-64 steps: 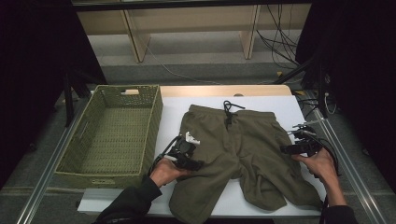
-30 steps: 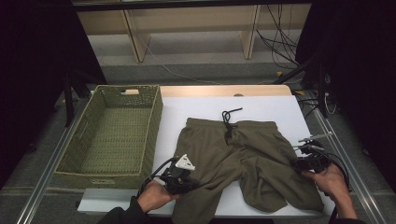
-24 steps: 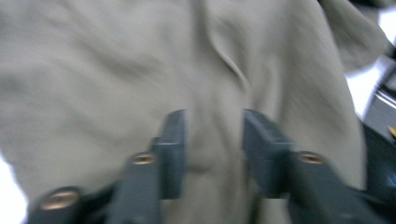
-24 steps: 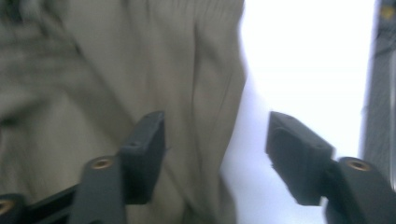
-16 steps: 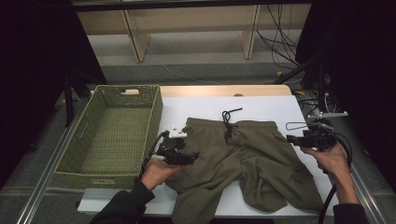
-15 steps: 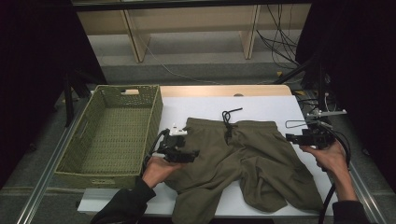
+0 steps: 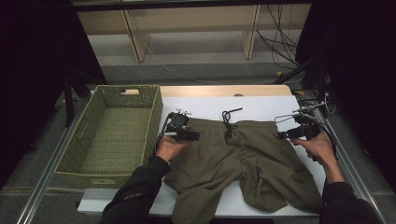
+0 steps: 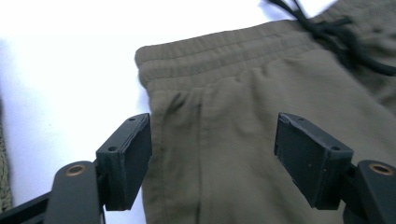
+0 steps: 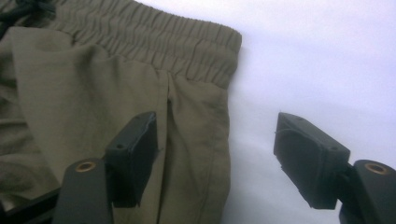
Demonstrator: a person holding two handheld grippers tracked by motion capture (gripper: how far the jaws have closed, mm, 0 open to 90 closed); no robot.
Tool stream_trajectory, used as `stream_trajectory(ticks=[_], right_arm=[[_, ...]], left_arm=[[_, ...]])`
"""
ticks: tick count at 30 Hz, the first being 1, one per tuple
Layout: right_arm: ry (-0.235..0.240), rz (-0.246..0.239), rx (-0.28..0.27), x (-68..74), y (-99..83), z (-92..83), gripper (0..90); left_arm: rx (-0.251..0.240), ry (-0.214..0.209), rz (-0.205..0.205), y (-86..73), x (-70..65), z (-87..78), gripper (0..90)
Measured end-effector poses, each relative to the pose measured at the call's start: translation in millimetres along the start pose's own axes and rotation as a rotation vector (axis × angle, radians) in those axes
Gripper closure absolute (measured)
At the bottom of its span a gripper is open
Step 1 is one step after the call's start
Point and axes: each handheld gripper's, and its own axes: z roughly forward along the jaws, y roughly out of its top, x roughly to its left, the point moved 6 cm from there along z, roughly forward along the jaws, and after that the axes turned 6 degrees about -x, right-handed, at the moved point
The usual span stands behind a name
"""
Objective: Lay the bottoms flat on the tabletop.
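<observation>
Nearest us, the legs of the olive shorts [image 7: 243,163] hang crumpled toward the table's [image 7: 261,105] front edge, the garment lying flat on the white top with its waistband on the far side. Left gripper [image 7: 189,135] hovers over the shorts' left side seam, jaws spread wide after just opening, one over white table, one over cloth, nothing pinched. Right gripper [image 7: 292,134] sits at the opposite waistband corner, jaws also apart after easing in a touch, straddling the hem edge, gripping nothing. The black drawstring [image 7: 229,119] curls at mid-waistband. Off left, the green basket [image 7: 93,135] sits just beside the table.
</observation>
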Motion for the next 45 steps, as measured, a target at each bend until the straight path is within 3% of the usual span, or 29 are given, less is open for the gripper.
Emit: stream_trajectory(ticks=[6, 13, 16, 21, 25, 27, 36, 40, 45], right_arm=[[0.0, -0.004, 0.048, 1.4, -1.6, 11.5, 35.4], [0.002, 0.011, 0.117, 2.8, -6.0, 24.2, 41.8], [0.009, 0.007, 0.147, 4.5, -7.9, 29.6, 51.7], [0.005, 0.0, 0.168, 9.5, -8.4, 33.2, 82.1], [-0.005, -0.027, 0.133, 12.2, -1.8, 26.3, 87.9], [-0.021, -0.035, 0.102, 12.5, 4.5, 19.4, 88.3], [-0.104, -0.101, -0.06, 12.1, 52.4, -16.1, 88.7], [-0.146, -0.125, -0.109, 12.0, 75.4, -29.4, 88.7], [-0.18, -0.122, -0.178, 9.6, 105.3, -41.5, 88.7]], left_arm=[[0.051, 0.038, -0.028, -0.5, 10.4, 14.1, 26.8], [0.094, 0.017, -0.056, -6.5, 16.4, 22.3, 31.4], [0.1, -0.003, -0.066, -7.4, 17.9, 23.4, 47.8], [0.071, -0.032, -0.042, -4.6, 15.6, 17.9, 84.3], [0.036, -0.049, -0.013, 2.0, 14.0, 7.3, 88.3], [0.009, -0.053, -0.023, 7.3, 14.8, 1.7, 88.6], [-0.112, -0.069, -0.004, 44.4, 10.8, -27.9, 88.8], [-0.154, -0.051, -0.005, 61.1, 21.3, -37.9, 88.8], [-0.201, -0.039, -0.049, 79.5, 39.5, -43.2, 88.9]])
